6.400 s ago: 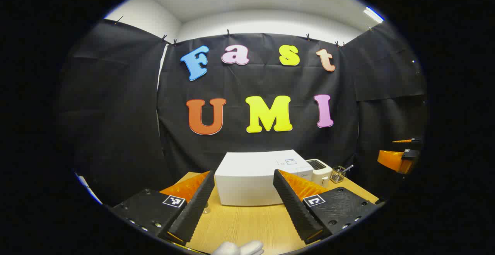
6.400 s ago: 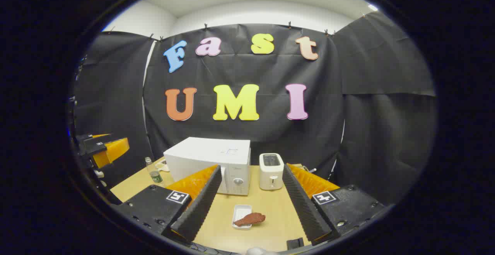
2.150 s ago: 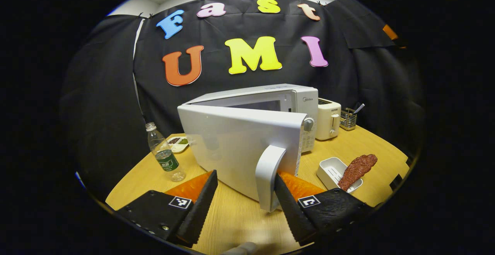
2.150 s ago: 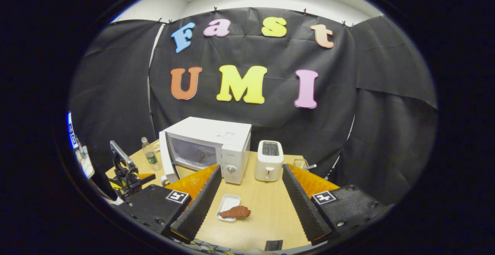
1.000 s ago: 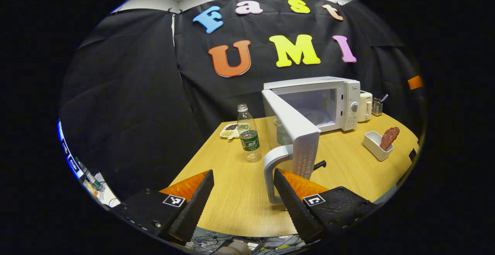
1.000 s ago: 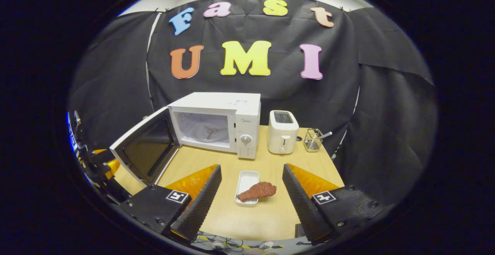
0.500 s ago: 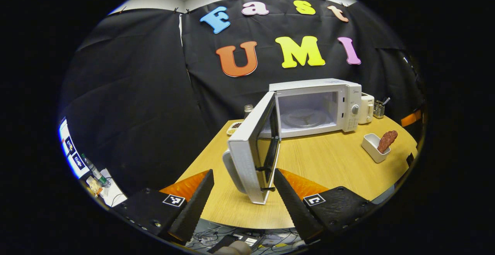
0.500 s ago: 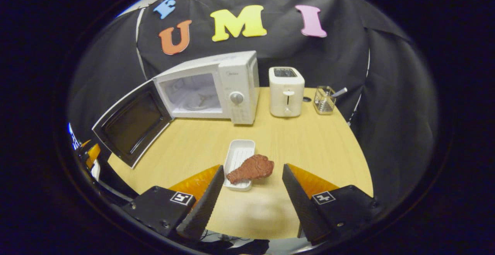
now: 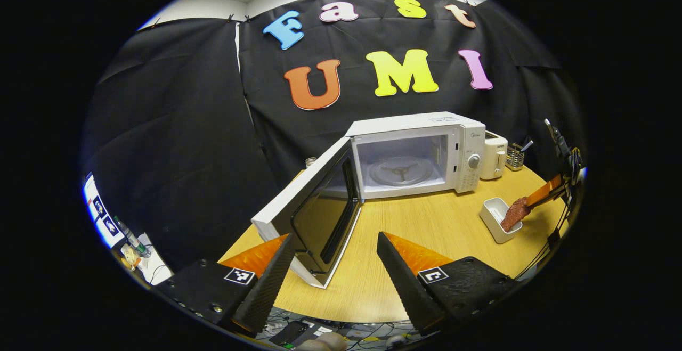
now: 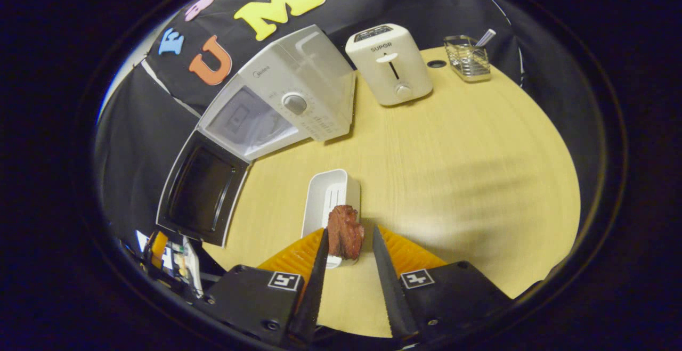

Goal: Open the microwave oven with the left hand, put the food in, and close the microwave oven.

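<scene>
Brown meat piece (image 10: 345, 238) on white rectangular tray (image 10: 328, 200) is straddled by right gripper (image 10: 347, 237), contact unclear. Left gripper (image 9: 335, 244) spread apart, empty; white microwave (image 9: 421, 151) door (image 9: 314, 215) open at 9 o'clock.

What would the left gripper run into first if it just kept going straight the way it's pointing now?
Most likely the open microwave door. It stands between and just ahead of the left gripper, whose fingers are spread with nothing between them. Past the door lie the table and the microwave. Depth is hard to judge here.

White microwave (image 9: 421, 154) on the table (image 9: 426, 228) — door (image 9: 311, 210) swung wide open, cavity bare; brown meat (image 10: 345, 232) lies over a white tray (image 10: 329, 199).
</scene>
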Tool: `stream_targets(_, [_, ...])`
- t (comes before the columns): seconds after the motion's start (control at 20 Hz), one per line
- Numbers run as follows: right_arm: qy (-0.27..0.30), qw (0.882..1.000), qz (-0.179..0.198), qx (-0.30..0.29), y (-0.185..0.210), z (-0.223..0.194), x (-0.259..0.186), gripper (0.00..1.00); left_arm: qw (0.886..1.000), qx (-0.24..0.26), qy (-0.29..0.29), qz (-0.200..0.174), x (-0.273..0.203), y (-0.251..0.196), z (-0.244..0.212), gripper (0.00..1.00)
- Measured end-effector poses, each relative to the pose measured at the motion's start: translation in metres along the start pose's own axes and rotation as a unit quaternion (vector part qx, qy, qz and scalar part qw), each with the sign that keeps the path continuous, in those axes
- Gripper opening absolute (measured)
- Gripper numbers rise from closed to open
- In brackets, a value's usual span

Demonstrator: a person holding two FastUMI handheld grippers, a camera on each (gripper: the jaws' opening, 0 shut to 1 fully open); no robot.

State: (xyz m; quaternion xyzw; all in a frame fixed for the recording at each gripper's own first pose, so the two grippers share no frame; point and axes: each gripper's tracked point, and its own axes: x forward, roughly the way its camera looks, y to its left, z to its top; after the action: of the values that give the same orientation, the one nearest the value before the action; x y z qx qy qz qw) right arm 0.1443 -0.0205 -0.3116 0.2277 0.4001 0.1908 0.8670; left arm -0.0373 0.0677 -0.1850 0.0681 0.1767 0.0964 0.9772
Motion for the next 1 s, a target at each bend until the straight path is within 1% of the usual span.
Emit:
stream_targets(0.05, [0.012,1.000,0.019,0.009,0.003,0.000,0.004,0.39,1.000,0.001,0.002,0.005,0.002,-0.006,0.003,0.95])
stream_targets(0.1, [0.023,0.999,0.034,0.016,0.004,0.000,0.007,0.44,1.000,0.001,0.004,0.010,0.002,-0.011,0.007,0.95])
stream_targets(0.15, [0.033,0.998,0.042,0.022,0.002,0.001,0.009,0.27,1.000,0.000,0.006,0.015,0.003,-0.016,0.011,0.95])
stream_targets(0.2, [0.040,0.998,0.050,0.025,0.001,0.002,0.010,0.18,1.000,-0.002,0.006,0.020,0.002,-0.021,0.014,0.95])
stream_targets(0.25, [0.046,0.996,0.062,0.033,0.001,0.003,0.011,0.14,1.000,-0.002,0.007,0.027,0.002,-0.026,0.018,0.95])
stream_targets(0.3, [0.052,0.995,0.073,0.045,0.001,0.004,0.011,0.22,0.999,-0.003,0.008,0.033,0.001,-0.031,0.021,0.95])
stream_targets(0.4, [0.060,0.993,0.083,0.063,0.002,0.006,0.009,0.18,0.999,-0.012,0.012,0.045,-0.002,-0.040,0.024,0.95])
stream_targets(0.55, [0.065,0.993,0.095,0.035,0.005,0.009,-0.001,0.15,0.998,-0.022,0.019,0.064,-0.010,-0.052,0.026,0.95])
stream_targets(0.7, [0.052,0.991,0.122,0.017,0.023,0.027,-0.021,0.15,0.996,-0.017,0.014,0.081,-0.022,-0.059,0.035,0.95])
stream_targets(0.85, [0.019,0.990,0.141,-0.004,0.052,0.054,-0.039,0.15,0.997,-0.015,0.008,0.078,-0.027,-0.063,0.042,0.95])
stream_targets(1.0, [-0.023,0.987,0.156,-0.035,0.091,0.076,-0.047,0.15,0.998,-0.003,0.003,0.063,-0.027,-0.065,0.047,0.95])
